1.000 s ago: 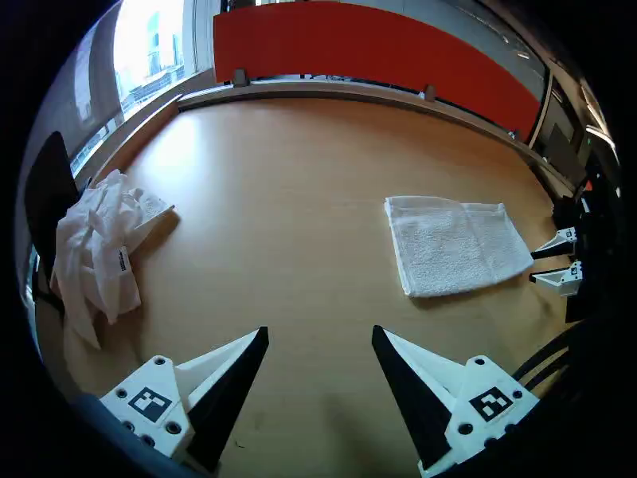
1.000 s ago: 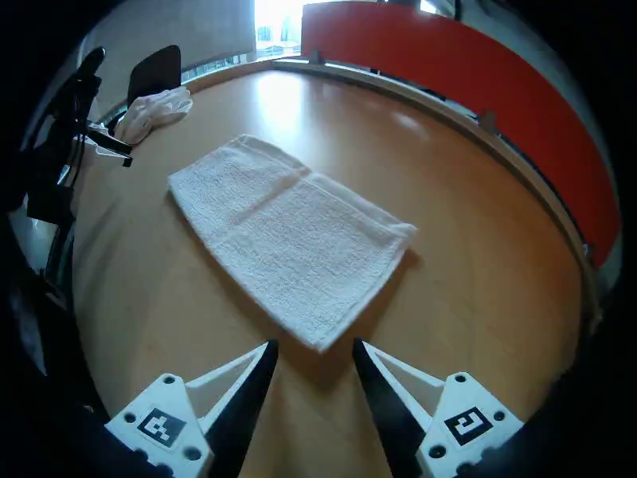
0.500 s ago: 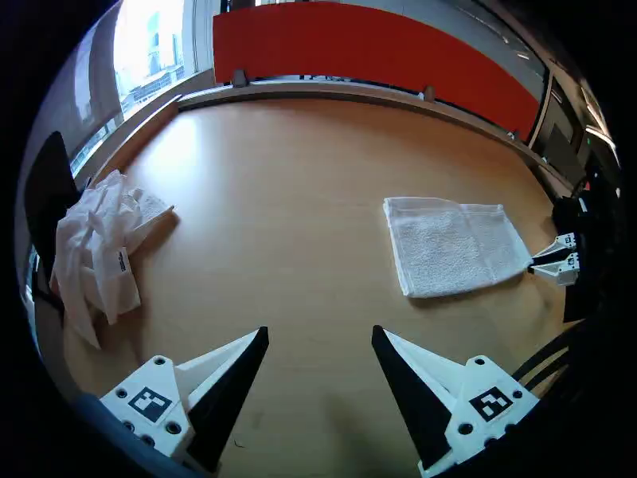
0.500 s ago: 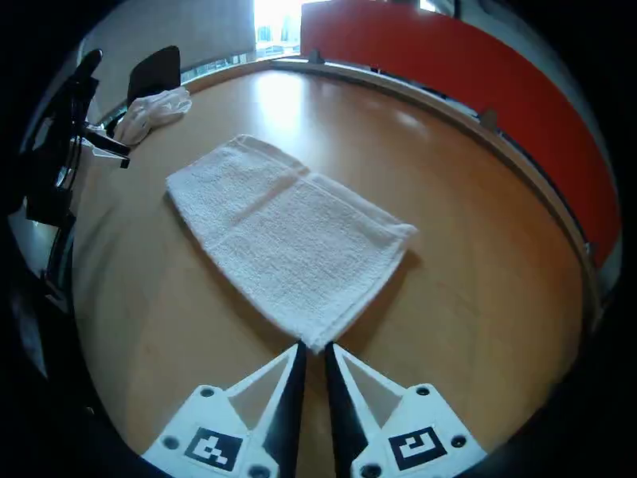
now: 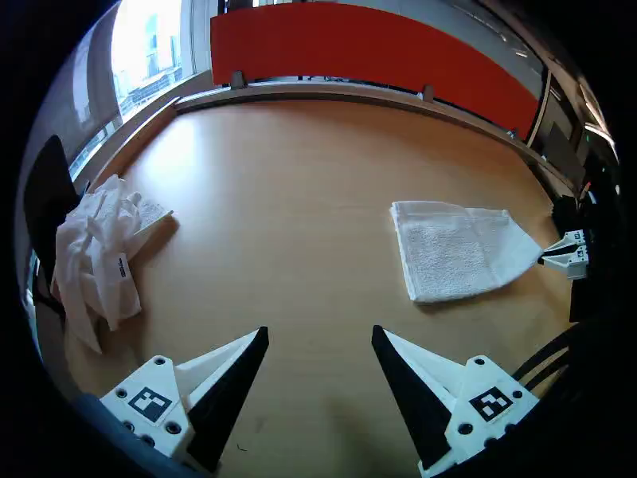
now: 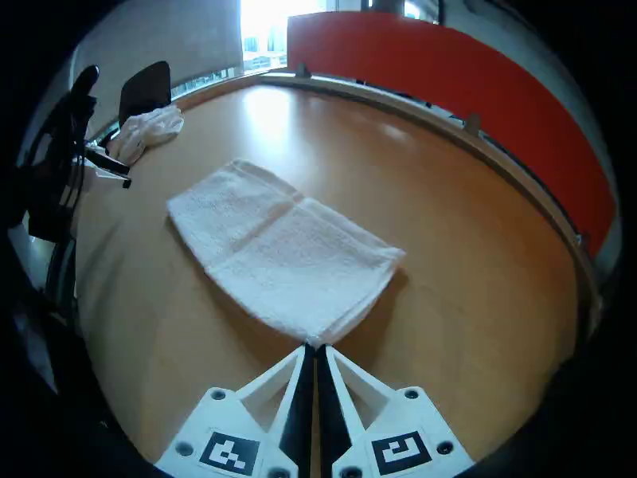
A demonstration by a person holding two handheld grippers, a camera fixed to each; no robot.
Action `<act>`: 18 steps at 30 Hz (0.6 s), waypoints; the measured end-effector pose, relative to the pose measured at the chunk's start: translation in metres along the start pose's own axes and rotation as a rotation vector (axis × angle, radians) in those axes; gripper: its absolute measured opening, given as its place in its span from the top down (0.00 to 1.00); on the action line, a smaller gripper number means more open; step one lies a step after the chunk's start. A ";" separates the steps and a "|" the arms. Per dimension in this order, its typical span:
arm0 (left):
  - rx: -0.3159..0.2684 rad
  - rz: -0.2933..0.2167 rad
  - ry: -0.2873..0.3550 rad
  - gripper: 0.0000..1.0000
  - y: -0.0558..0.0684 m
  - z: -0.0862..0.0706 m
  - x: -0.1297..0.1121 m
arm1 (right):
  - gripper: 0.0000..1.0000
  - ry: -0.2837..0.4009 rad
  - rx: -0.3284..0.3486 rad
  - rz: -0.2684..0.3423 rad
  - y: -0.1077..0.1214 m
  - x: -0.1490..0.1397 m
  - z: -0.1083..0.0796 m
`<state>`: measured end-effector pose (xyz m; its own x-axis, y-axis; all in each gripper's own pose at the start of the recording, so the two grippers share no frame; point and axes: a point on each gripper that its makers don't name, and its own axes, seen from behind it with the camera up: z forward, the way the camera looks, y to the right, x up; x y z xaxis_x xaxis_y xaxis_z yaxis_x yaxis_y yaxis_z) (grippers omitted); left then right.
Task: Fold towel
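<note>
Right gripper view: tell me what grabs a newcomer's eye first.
A folded white terry towel lies mid-table, its near corner pinched by the shut right hand-held gripper. A long red panel runs behind the wooden table; a crumpled white cloth heap sits at its window-side edge.

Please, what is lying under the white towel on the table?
The towel lies on the wooden table; its near corner is pinched in the right gripper. Whether anything lies beneath it is hidden by the cloth.

A pale wooden counter (image 5: 271,183) spreads across the left gripper view. A red panel (image 5: 366,48) borders it at 12 o'clock. A bright window (image 5: 147,48) glares at 11, and a black chair (image 5: 44,191) stands at 9.
</note>
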<state>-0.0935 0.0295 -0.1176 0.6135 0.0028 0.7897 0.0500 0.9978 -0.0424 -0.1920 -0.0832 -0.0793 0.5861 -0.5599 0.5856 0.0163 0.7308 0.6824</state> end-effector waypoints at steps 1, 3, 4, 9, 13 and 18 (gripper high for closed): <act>0.000 0.001 0.001 0.03 0.000 0.000 0.001 | 0.92 0.011 -0.004 0.005 0.001 0.005 -0.004; 0.000 0.003 0.003 0.03 0.000 0.000 0.003 | 0.92 0.030 -0.012 0.013 0.002 0.014 -0.011; 0.000 0.002 0.005 0.03 0.000 0.001 0.003 | 0.92 0.041 -0.018 0.014 0.003 0.019 -0.016; -0.004 -0.007 0.010 0.03 0.001 0.000 0.007 | 0.92 0.081 -0.043 0.003 0.009 0.040 -0.037; -0.008 -0.010 0.014 0.03 0.003 -0.001 0.009 | 0.92 0.104 -0.061 -0.024 0.012 0.055 -0.053; -0.009 -0.009 0.018 0.03 0.005 -0.001 0.011 | 0.93 0.126 -0.078 -0.057 0.015 0.071 -0.067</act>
<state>-0.0859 0.0342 -0.1098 0.6268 -0.0075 0.7791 0.0628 0.9972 -0.0409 -0.0960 -0.0860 -0.0568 0.6795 -0.5518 0.4836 0.1125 0.7297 0.6744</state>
